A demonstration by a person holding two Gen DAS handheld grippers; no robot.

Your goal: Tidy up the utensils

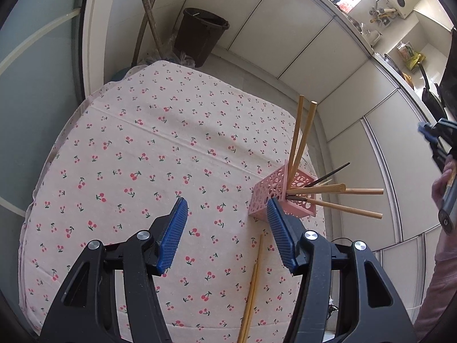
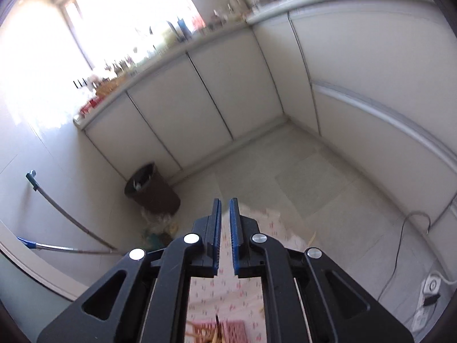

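Observation:
A pink perforated holder (image 1: 281, 195) stands near the right edge of the cherry-print table (image 1: 160, 148) and holds several wooden and dark utensils (image 1: 302, 143) that lean outwards. A pair of wooden chopsticks (image 1: 252, 288) lies on the cloth in front of it. My left gripper (image 1: 227, 210) is open and empty, low over the cloth, its right finger just in front of the holder. My right gripper (image 2: 225, 210) is nearly closed with nothing between its pads, held high above the table; the holder (image 2: 225, 331) shows blurred below it. The right gripper also shows in the left wrist view (image 1: 434, 137).
A dark waste bin (image 1: 200, 37) stands on the floor beyond the table, with mop handles (image 1: 148, 14) beside it. White cabinets (image 2: 228, 91) run along the walls under a cluttered counter. A cable and power strip (image 2: 428, 288) lie on the floor at the right.

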